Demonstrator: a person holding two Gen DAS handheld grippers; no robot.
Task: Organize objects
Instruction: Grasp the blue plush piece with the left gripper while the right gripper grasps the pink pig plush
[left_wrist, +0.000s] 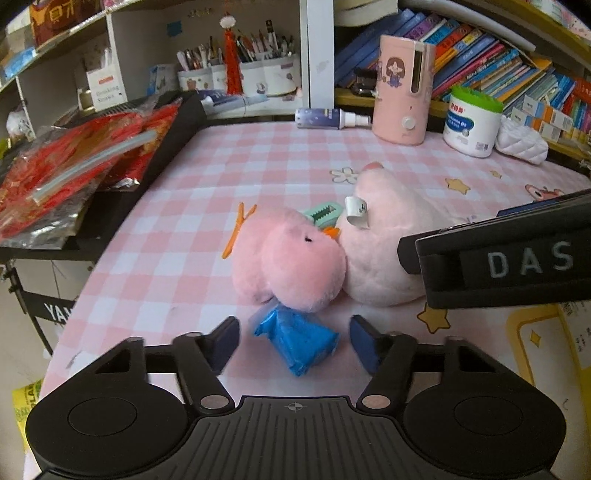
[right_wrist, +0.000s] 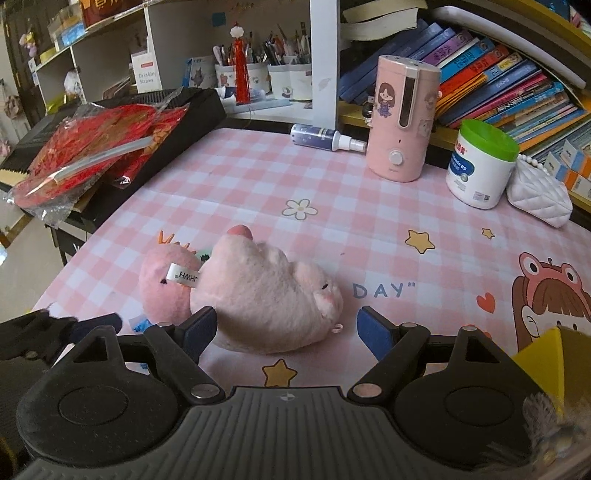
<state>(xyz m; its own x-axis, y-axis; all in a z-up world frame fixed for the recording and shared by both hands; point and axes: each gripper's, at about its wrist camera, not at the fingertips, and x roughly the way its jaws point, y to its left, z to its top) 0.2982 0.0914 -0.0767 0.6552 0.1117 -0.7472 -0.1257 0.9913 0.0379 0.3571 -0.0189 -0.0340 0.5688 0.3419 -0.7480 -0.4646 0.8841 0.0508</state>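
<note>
Left wrist view | L gripper jaws wide, blue packet between tips | pink chick plush at 12 | R gripper jaws wide, pale pig plush at 12, touching chick

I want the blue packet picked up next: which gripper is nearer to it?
Left. The left gripper is open with the blue packet between its fingers. The right gripper is open around the pale plush, off to the packet's right.

The pink checked surface carries two plush toys well in front of the humidifier; jar beside it.
</note>
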